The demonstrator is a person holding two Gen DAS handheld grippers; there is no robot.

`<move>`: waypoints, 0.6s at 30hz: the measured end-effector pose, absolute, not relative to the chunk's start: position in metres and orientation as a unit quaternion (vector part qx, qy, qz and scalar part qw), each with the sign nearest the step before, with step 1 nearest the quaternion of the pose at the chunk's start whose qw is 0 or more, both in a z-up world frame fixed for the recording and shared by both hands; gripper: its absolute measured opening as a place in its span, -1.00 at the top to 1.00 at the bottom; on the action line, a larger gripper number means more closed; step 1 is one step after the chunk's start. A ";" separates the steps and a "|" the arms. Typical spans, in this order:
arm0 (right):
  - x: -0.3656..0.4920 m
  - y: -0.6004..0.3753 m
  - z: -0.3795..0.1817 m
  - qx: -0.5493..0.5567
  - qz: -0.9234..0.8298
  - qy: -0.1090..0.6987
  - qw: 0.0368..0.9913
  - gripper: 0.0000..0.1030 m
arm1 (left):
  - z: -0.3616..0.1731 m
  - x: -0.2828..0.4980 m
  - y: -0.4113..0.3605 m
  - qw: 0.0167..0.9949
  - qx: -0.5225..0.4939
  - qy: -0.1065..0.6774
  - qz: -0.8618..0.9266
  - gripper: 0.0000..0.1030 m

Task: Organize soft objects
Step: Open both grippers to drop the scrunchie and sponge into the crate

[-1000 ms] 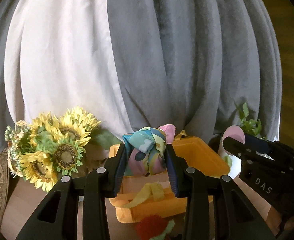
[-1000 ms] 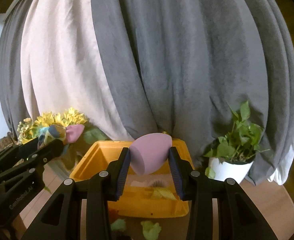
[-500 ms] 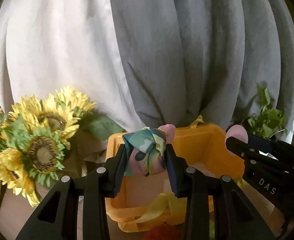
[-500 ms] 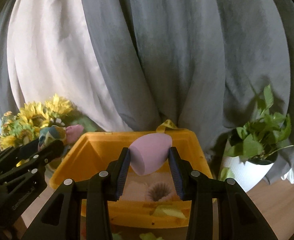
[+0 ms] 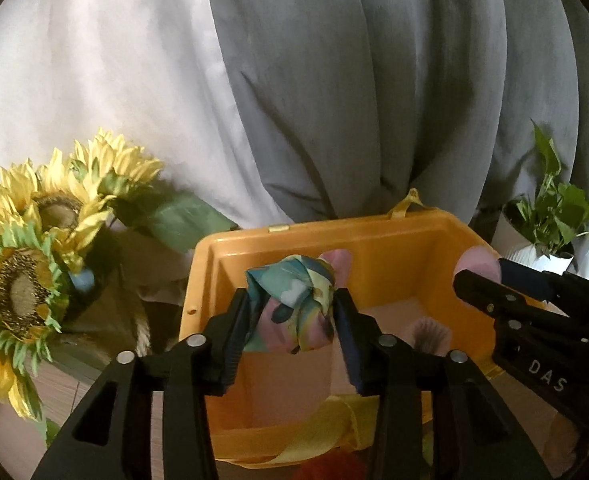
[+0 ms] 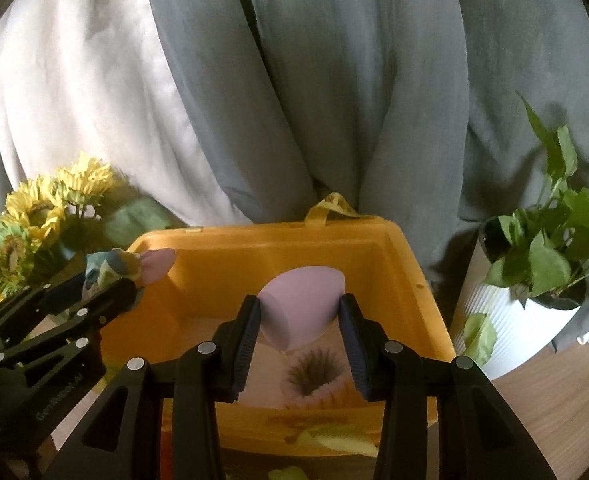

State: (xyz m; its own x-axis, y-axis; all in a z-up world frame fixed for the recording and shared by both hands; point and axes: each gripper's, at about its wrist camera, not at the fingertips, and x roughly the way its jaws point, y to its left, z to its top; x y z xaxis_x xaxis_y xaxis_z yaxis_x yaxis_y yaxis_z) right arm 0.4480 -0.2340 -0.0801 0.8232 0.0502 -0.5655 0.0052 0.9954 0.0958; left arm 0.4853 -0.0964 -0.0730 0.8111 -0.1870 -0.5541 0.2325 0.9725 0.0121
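Above the orange bin (image 6: 422,280), right tongs (image 6: 300,320) pinch a pink sponge (image 6: 300,308), tip pointing right; left tongs (image 5: 292,316) pinch a knotted scarf (image 5: 290,304).

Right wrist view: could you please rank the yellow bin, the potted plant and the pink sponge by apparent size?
1. yellow bin
2. potted plant
3. pink sponge, held in the right gripper nearest the camera, so it looks bigger than it is.

Both wrist views sit close above the orange bin (image 5: 378,236) (image 6: 282,240) — facing the curtains (image 5: 374,80). Each catches the other gripper — left view from the left, right from the right.
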 end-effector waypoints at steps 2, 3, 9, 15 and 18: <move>0.449 -0.235 -0.082 0.050 0.013 0.302 0.952 -0.15 | -0.073 0.486 -0.096 0.951 0.039 0.288 -0.108 -0.16; 0.447 -0.236 -0.081 0.050 0.008 0.298 0.953 -0.20 | -0.073 0.485 -0.096 0.951 0.040 0.286 -0.107 -0.16; 0.441 -0.238 -0.075 0.047 -0.002 0.293 0.955 -0.20 | -0.066 0.475 -0.094 0.953 0.041 0.284 -0.096 -0.25; 0.425 -0.240 -0.062 0.050 -0.008 0.282 0.958 -0.20 | -0.050 0.456 -0.092 0.958 0.044 0.266 -0.095 -0.25; 0.415 -0.239 -0.055 0.051 -0.011 0.275 0.960 -0.20 | -0.042 0.445 -0.091 0.961 0.045 0.256 -0.093 -0.25</move>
State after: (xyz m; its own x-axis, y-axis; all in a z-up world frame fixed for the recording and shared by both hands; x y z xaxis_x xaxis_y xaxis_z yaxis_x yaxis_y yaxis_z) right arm 0.4152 -0.2393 -0.0551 0.8483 0.0065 -0.5295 0.0493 0.9946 0.0912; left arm 0.4448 -0.0911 -0.0416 0.8521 -0.1561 -0.4996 0.2018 0.9787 0.0383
